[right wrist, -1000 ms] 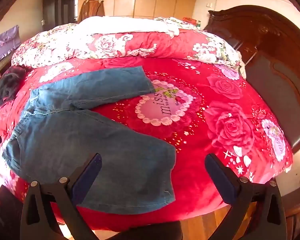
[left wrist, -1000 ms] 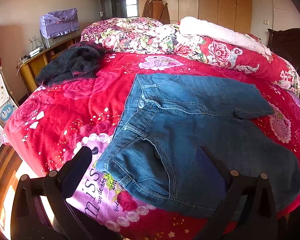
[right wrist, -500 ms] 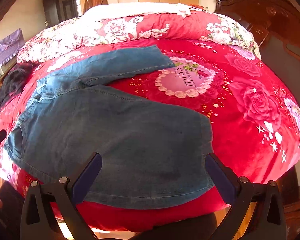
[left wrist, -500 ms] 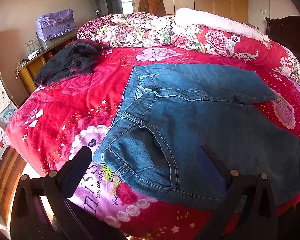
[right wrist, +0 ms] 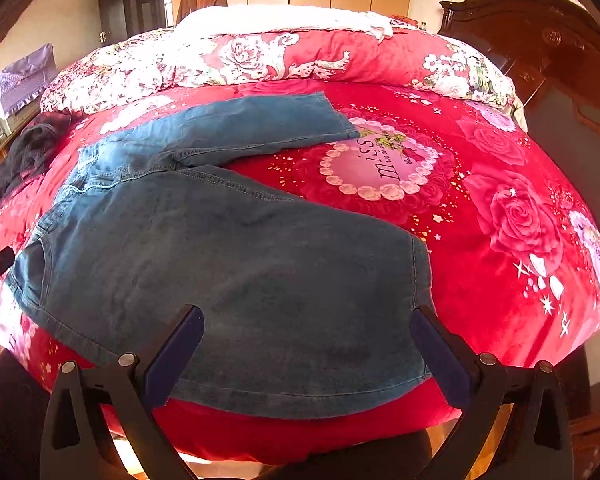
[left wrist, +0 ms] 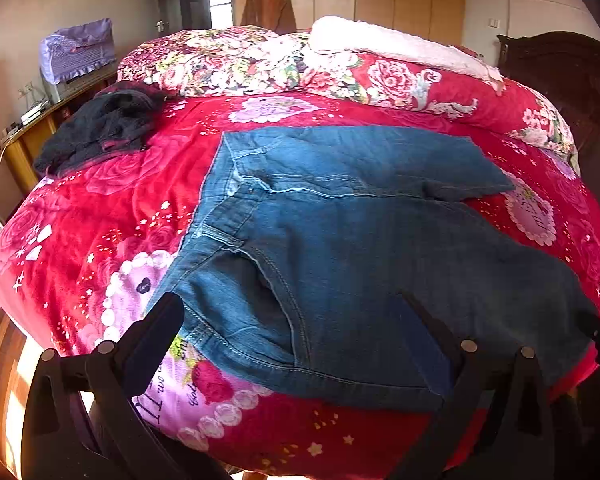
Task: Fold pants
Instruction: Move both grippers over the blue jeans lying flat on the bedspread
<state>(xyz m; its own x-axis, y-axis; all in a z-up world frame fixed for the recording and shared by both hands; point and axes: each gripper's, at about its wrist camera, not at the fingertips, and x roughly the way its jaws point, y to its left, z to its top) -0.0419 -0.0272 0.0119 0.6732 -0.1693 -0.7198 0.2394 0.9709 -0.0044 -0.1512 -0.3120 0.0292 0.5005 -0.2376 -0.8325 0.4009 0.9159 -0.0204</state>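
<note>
Blue denim pants lie spread flat on the red floral bed, waistband to the left, two short legs running right. My left gripper is open, hovering over the near waistband and pocket. My right gripper is open, hovering over the near leg's hem; the pants fill the middle of that view. The far leg lies angled away from the near leg. Neither gripper holds cloth.
A dark crumpled garment lies at the bed's far left. A rolled floral quilt runs along the far side. A dark wooden headboard stands at the right. A wooden cabinet stands left of the bed.
Both grippers have moved forward and lower toward the pants. The right gripper has shifted so the near leg's hem lies between its fingers. The pants have not moved.
</note>
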